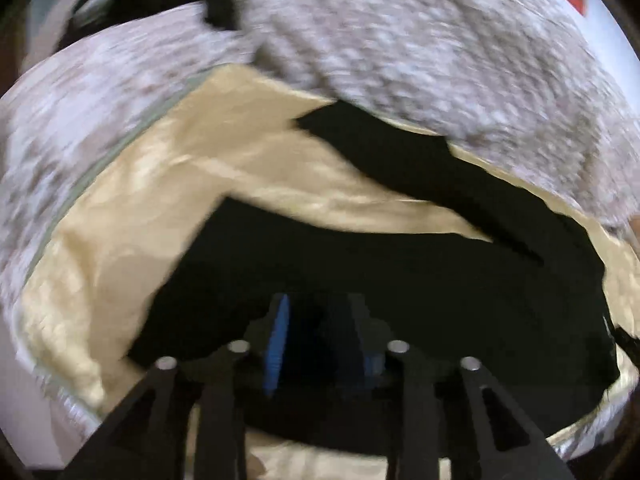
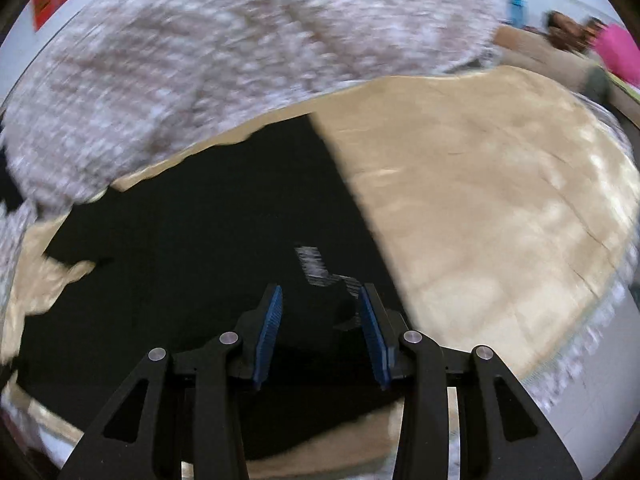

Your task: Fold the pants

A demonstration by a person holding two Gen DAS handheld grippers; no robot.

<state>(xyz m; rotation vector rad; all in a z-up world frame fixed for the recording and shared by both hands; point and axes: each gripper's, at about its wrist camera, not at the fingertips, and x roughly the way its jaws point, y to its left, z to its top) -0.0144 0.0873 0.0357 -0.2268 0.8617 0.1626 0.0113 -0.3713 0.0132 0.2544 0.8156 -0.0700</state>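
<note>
Right gripper (image 2: 320, 300) parted above black pants (image 2: 200, 240); straight edge beside.

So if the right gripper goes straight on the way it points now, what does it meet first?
Most likely the black pants: the right gripper has open jaws aimed down at the dark cloth lying on the beige sheet. Depth is unclear.

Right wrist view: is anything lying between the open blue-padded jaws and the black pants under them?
Nothing visible. The right gripper hangs open over the black pants on the beige sheet; the mottled grey blanket sits beyond them.
</note>
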